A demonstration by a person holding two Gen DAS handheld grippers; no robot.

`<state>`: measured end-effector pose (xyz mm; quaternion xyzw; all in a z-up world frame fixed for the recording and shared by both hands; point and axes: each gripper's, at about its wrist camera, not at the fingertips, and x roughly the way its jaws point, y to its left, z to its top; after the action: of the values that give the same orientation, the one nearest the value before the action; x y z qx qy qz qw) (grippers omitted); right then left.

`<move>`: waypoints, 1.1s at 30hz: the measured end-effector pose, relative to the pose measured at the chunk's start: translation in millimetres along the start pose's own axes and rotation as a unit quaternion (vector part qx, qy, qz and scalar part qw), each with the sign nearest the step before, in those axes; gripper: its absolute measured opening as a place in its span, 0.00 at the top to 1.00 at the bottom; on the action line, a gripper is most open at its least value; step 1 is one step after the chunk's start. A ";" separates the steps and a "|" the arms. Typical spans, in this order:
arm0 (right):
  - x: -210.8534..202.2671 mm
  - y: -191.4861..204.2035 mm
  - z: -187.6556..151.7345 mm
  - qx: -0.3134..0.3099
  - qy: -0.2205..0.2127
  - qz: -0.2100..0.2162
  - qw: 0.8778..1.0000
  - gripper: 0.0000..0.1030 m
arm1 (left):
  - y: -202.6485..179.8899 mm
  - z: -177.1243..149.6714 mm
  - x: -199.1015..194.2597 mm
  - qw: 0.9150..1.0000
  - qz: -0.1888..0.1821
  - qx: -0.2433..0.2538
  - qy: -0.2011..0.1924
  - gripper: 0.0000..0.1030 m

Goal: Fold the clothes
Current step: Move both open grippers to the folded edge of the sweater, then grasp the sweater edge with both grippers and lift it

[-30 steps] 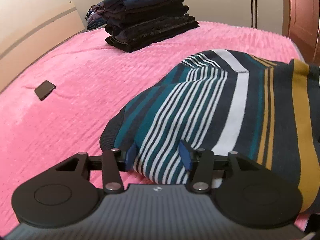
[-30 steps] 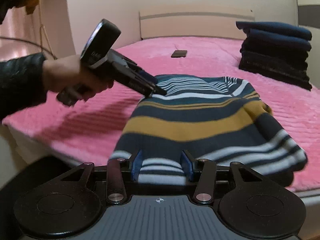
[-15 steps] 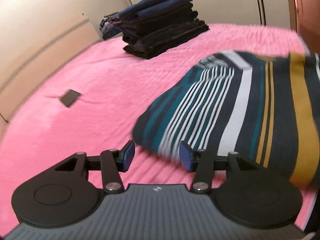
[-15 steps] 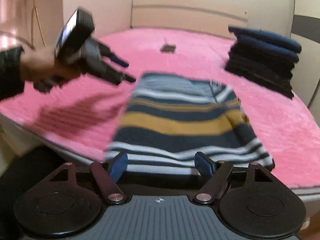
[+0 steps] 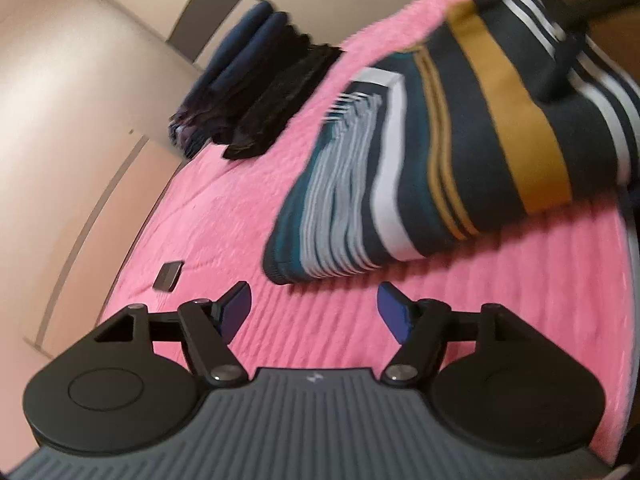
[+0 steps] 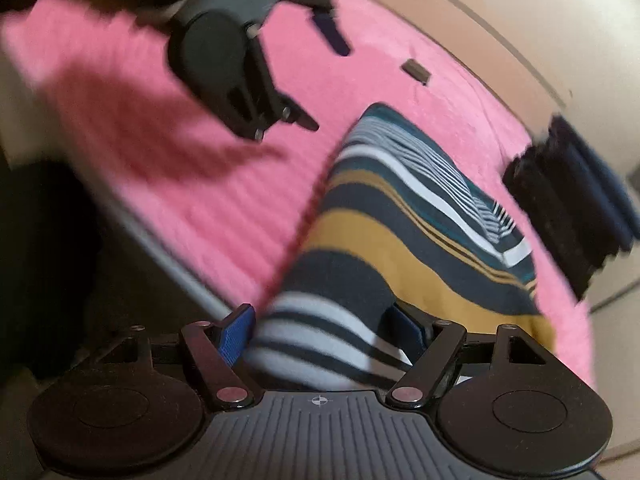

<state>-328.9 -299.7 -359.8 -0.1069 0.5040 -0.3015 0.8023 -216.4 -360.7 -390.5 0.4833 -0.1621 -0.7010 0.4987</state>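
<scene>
Fingers [image 5: 240, 305] of the left gripper [image 5: 314, 310] are hanging spread and empty over the fuzzy pink bed [image 5: 460, 304], just short of the folded striped sweater [image 5: 440, 152]. Right-wrist view: right gripper [image 6: 320, 330] is straddling the knit hem, fingers wide, so I'd guess next it's clamping down for another fold.

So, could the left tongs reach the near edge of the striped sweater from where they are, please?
Probably yes: the left tongs are open, and only bare pink blanket lies between them and the striped sweater.
</scene>
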 end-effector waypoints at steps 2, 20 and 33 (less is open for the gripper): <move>-6.6 -10.0 -7.4 -0.003 -0.013 0.017 1.000 0.54 | -9.7 0.6 5.0 0.999 0.002 0.034 -0.007 0.34; -45.7 -65.7 -93.4 0.036 0.005 -0.053 0.998 0.38 | -72.6 46.7 47.4 0.959 -0.038 0.272 -0.072 0.65; 1.5 -36.4 -91.7 -0.059 0.023 -0.134 0.989 0.54 | -12.9 83.0 39.5 0.986 -0.123 0.100 -0.042 0.72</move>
<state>-422.3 -317.4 -386.6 -0.2139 0.5203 -0.3783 0.7351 -294.4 -409.9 -380.1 0.5169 -0.1921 -0.7570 0.3505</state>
